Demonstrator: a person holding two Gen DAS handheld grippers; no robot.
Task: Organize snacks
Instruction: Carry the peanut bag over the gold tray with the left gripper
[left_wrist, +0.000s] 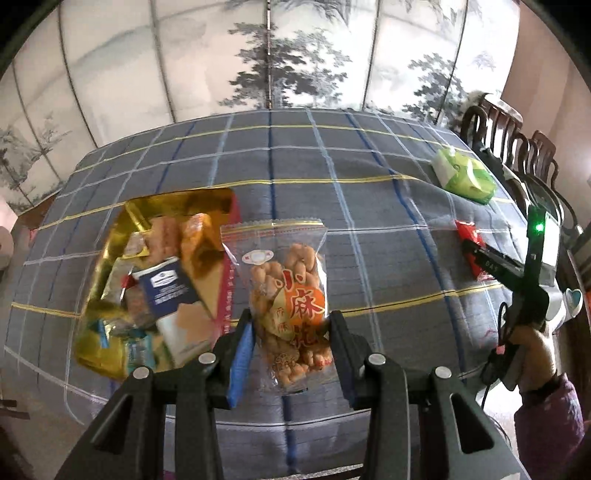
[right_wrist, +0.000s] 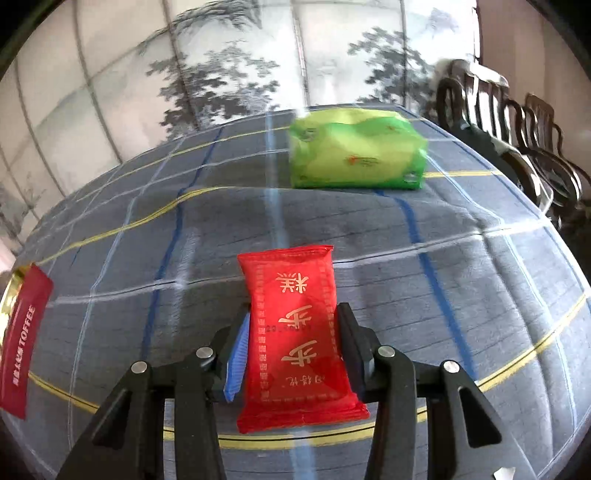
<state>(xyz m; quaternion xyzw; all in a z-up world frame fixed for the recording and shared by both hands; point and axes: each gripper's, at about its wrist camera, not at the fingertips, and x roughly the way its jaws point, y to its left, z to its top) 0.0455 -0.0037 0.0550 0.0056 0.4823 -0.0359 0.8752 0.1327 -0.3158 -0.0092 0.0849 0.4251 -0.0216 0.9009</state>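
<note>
Two level claws, left claw (left_wrist: 290, 328) gripping twist-snack bag (left_wrist: 284, 291), right claw (right_wrist: 293, 343) gripping red packet (right_wrist: 295, 332)

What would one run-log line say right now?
left gripper: shut on clear snack bag | right gripper: shut on red packet | gold box: part-filled

A table (left_wrist: 369, 229) fills the middle of the room, covered by a grey-blue checked cloth (right_wrist: 461, 280) with white, blue and yellow lines. Behind it stands a pale wall (left_wrist: 207, 55) of tall panels painted with grey ink trees and misty hills. Along the right side of the table runs a row of dark carved wooden chairs (right_wrist: 517, 122), and beyond them is a plain pinkish wall (left_wrist: 546, 74). Soft daylight falls on the cloth.
</note>
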